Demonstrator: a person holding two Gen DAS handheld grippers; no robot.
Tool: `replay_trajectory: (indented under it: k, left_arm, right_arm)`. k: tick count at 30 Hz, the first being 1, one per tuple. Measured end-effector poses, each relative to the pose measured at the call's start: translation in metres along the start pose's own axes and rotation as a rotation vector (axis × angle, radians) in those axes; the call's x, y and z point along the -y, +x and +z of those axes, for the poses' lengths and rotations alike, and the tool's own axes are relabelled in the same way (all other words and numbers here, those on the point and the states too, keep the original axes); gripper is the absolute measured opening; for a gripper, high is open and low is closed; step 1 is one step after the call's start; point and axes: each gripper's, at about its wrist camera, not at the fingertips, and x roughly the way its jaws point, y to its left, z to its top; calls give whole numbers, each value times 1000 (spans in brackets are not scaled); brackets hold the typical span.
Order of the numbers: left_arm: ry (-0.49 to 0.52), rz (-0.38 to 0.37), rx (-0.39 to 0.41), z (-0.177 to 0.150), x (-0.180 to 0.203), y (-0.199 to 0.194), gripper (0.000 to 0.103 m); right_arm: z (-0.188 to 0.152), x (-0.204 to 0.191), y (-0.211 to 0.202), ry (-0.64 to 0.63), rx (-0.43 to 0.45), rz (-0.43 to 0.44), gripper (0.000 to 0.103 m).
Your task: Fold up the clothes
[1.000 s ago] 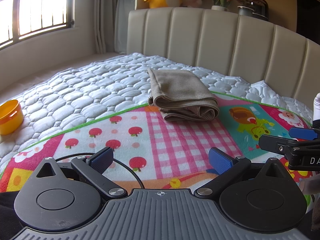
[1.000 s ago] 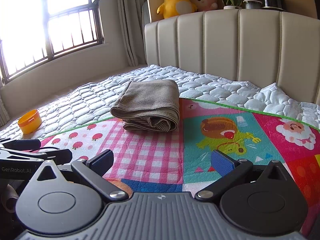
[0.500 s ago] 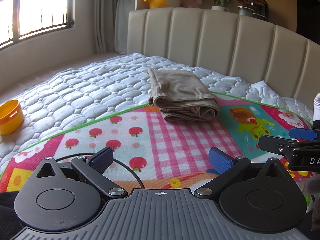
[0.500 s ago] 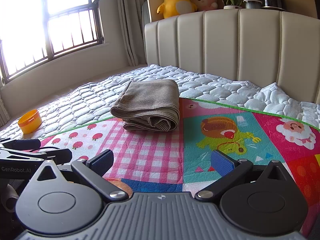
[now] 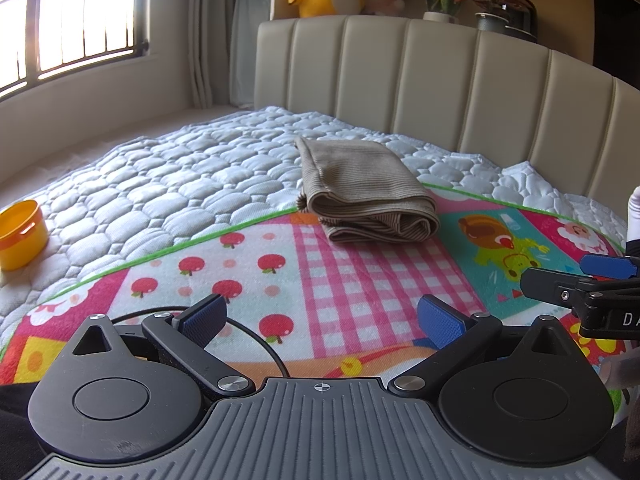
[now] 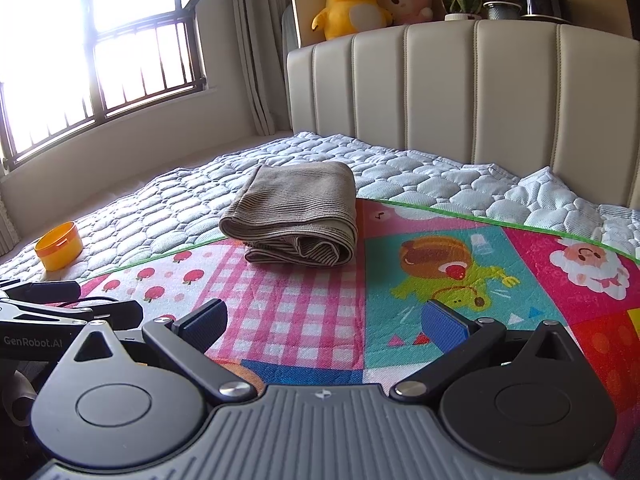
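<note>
A folded beige ribbed garment (image 5: 364, 196) lies on the bed, half on the white quilt and half on the colourful play mat; it also shows in the right wrist view (image 6: 296, 216). My left gripper (image 5: 320, 316) is open and empty, low over the near part of the mat, well short of the garment. My right gripper (image 6: 324, 320) is open and empty too, beside the left one. The right gripper's fingers (image 5: 576, 280) show at the right edge of the left wrist view; the left gripper's fingers (image 6: 52, 300) show at the left of the right wrist view.
The colourful play mat (image 5: 360, 280) covers the near bed over a white quilt (image 5: 180, 184). An orange plastic tub (image 5: 20, 236) sits on the quilt at the left, also in the right wrist view (image 6: 60, 246). A beige padded headboard (image 5: 440, 88) stands behind.
</note>
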Motion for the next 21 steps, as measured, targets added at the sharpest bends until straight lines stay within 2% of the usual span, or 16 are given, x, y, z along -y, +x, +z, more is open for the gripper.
replay_trajectory:
  k: [17, 21]
  left_arm:
    - [2, -3, 8, 0, 0, 0, 103]
    - [4, -12, 44, 0, -1, -4, 103]
  right_arm:
    - [-1, -2, 3, -4, -11, 1, 103]
    - [-1, -2, 4, -10, -15, 2, 103]
